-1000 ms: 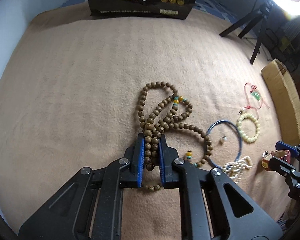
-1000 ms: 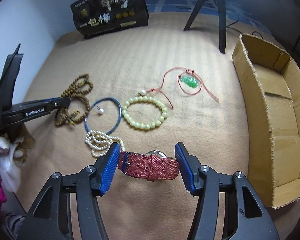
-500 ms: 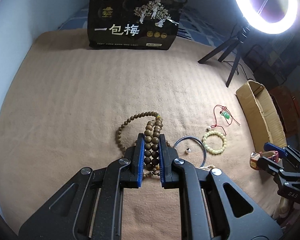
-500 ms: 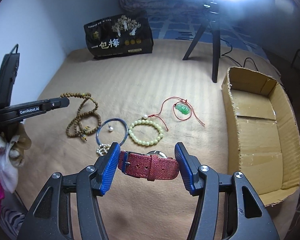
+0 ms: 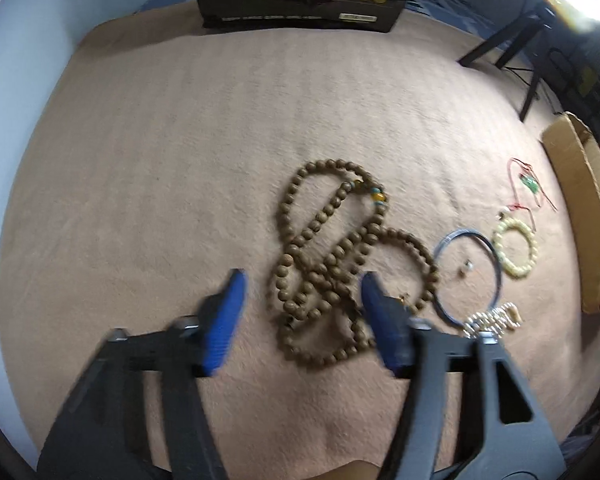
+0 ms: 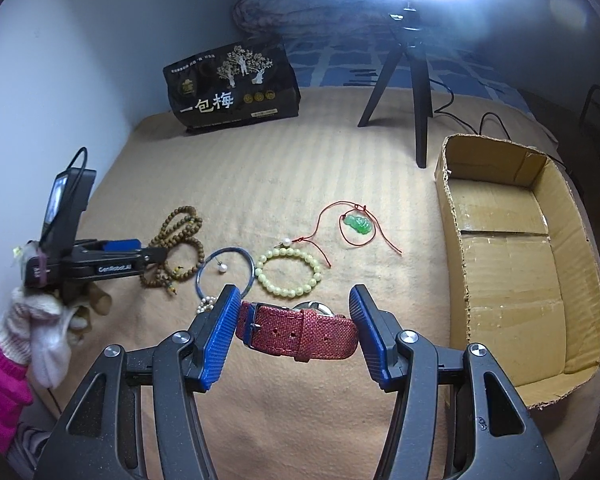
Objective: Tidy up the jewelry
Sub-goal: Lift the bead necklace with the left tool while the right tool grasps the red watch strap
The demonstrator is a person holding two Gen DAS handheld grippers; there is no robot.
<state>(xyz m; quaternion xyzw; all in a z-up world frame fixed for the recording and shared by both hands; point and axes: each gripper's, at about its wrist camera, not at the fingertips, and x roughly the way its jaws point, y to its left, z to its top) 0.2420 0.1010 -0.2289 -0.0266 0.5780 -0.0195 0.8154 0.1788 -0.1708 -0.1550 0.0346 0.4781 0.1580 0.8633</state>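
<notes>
The brown wooden bead necklace (image 5: 332, 264) lies in a loose heap on the tan blanket (image 5: 180, 160). My left gripper (image 5: 302, 294) is open, its blue pads on either side of the heap, holding nothing. It also shows in the right wrist view (image 6: 156, 254), beside the beads (image 6: 180, 236). My right gripper (image 6: 292, 312) is shut on a red-strapped watch (image 6: 300, 332), held above the blanket. An open, empty cardboard box (image 6: 512, 264) sits to the right.
On the blanket lie a blue bangle (image 6: 225, 268), a pale yellow bead bracelet (image 6: 290, 272), a white pearl strand (image 6: 206, 304) and a green pendant on red cord (image 6: 358, 225). A black bag (image 6: 232, 88) and a light tripod (image 6: 410, 84) stand at the back.
My left gripper has opened and let go of the wooden beads, which dropped back onto the blanket. My right gripper has risen and pulled back with the watch.
</notes>
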